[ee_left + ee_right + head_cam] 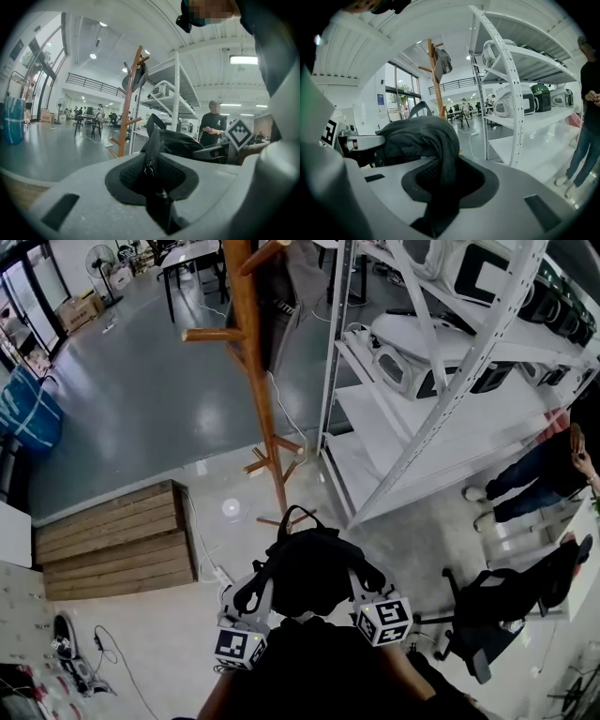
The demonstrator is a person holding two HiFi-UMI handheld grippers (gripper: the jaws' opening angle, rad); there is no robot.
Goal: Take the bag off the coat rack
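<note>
Black bag (314,568) fabric swallows jaws of left gripper (155,187) and right gripper (437,187).

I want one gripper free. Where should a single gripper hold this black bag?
Probably its top loop handle, taken from above: it stands up clear of the soft, bunched bag, which the left gripper and right gripper pinch at either side.
</note>
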